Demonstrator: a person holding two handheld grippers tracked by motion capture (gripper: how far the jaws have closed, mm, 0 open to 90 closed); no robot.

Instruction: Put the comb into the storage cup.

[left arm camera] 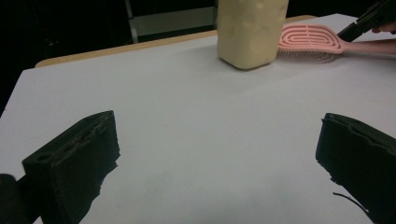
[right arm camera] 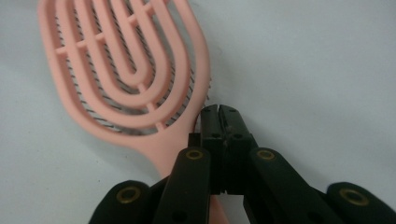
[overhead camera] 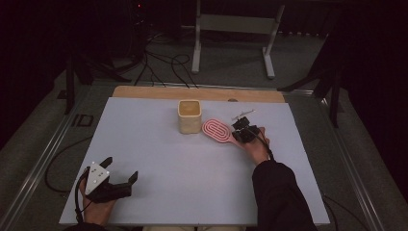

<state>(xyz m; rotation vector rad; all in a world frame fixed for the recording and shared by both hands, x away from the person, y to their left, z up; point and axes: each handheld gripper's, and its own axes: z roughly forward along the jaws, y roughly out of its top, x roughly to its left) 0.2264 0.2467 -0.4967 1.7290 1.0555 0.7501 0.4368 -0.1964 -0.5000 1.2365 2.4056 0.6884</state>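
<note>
Left gripper (overhead camera: 121, 171) waits wide open, holding nothing — right gripper (right arm camera: 219, 114) is shut beside the pink brush (right arm camera: 126, 70) handle, maybe pinching it; next, lift it toward the cup (overhead camera: 189, 116) ahead.

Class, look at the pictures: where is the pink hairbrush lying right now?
In the high view the pink hairbrush lies on the table's far right, just right of the cream container, its handle at the right gripper.

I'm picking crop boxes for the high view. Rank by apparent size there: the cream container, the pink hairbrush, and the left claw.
1. Left claw, though it sits nearest the camera, which inflates it.
2. Pink hairbrush and cream container: too alike to rank; the right claw covers the brush's handle.
</note>
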